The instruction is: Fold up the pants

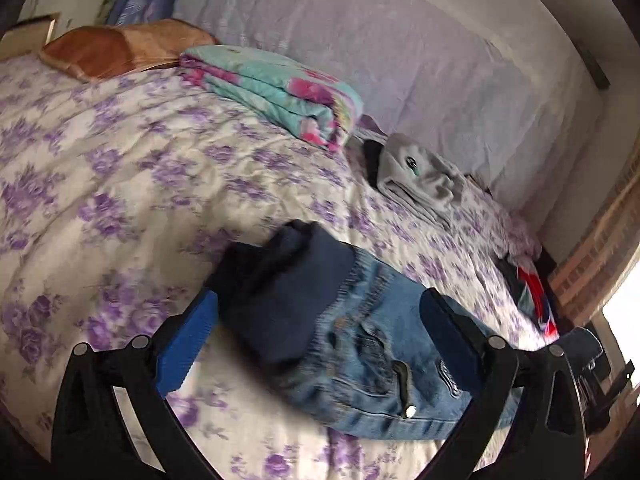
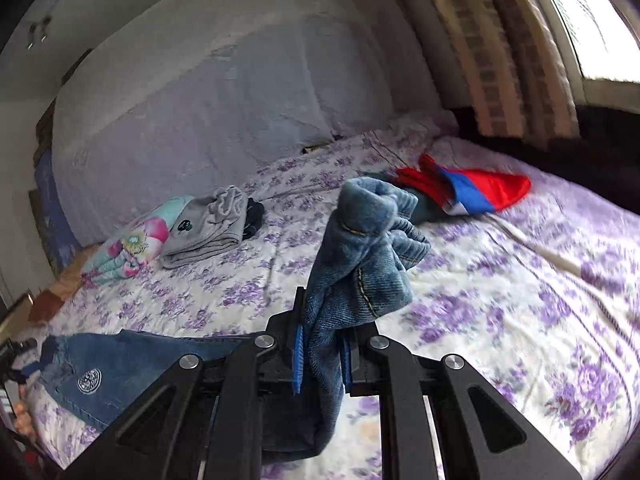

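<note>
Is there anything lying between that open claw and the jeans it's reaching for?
Nothing visible. The left claw hangs open right over the jeans on the bedspread; the folded blanket lies farther back.

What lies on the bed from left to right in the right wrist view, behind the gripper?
Floral folded blanket → grey folded garment → jeans leg bunched in the right gripper → red and blue cloth.
</note>
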`<state>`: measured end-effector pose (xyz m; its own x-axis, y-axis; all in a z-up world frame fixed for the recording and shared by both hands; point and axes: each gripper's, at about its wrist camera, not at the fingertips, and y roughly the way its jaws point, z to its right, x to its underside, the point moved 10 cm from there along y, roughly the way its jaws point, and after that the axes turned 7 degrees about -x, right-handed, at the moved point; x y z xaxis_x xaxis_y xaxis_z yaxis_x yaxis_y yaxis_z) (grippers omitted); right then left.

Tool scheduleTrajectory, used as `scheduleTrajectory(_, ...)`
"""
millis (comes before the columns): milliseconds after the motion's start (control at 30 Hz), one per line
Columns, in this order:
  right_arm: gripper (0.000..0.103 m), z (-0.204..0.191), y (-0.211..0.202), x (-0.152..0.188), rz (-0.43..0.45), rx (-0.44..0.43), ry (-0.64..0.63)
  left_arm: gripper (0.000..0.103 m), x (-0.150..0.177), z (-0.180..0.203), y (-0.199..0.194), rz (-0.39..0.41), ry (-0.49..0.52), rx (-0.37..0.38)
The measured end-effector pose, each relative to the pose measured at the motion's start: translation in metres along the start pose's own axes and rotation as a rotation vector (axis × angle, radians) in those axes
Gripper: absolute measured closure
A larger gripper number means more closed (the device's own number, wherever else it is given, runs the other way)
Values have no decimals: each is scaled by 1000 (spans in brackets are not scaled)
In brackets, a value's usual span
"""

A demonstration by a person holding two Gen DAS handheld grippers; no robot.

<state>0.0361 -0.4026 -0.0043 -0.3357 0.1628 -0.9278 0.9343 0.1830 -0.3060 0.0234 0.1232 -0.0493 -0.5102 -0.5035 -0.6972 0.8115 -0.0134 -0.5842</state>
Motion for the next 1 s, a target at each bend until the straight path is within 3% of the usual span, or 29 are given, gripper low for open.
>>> scheduleTrajectory(67,88,-40,9,-4,-11,-39,-100,5,2,-28,11,15,-19,-102)
scheduleTrajectory(100,88,-61,14,-4,-18,-62,-152,5,9,-37,22,-10,-24,-112)
scheduleTrajectory(133,88,-82,19,-2,-26,-79,-204,5,14,-40,27,-57,-51,-63)
scheduleTrajectory(233,88,-149,33,12,-48,-149,-382,5,11,-38,22,-21,-44,-29)
scheduleTrajectory(333,88,-212,50,56,-143,-201,-621,5,13,-36,20,-14,-26,-37)
scheduleTrajectory(400,87,-233,66,103,-278,-192,-807,5,13,-37,19,-11,-30,-26)
scheduleTrajectory(433,80,-236,70,123,-334,-178,-889,5,13,-36,19,-9,-28,-22)
scheduleTrajectory(500,76,-239,62,132,-300,-147,-999,5,14,-36,17,-5,-19,-16)
scheduleTrajectory(567,59,-242,50,126,-327,-219,-953,5,15,-36,16,-2,-14,-12)
scheduleTrajectory(633,47,-242,34,108,-351,-325,-820,5,15,-36,15,-2,-14,-13)
scheduleTrajectory(700,46,-237,24,80,-336,-377,-691,5,15,-36,15,-1,-14,-12)
scheduleTrajectory(733,46,-232,24,66,-312,-372,-635,5,15,-36,15,-1,-14,-12)
scheduleTrajectory(800,36,-213,34,35,-253,-283,-520,5,15,-36,15,-1,-15,-13)
scheduleTrajectory(867,35,-199,52,24,-240,-217,-445,5,15,-36,15,-2,-14,-13)
scheduleTrajectory(933,34,-195,80,40,-317,-198,-410,5,15,-36,15,-2,-14,-14)
scheduleTrajectory(1000,24,-189,114,87,-491,-173,-439,5,15,-36,16,-2,-14,-13)
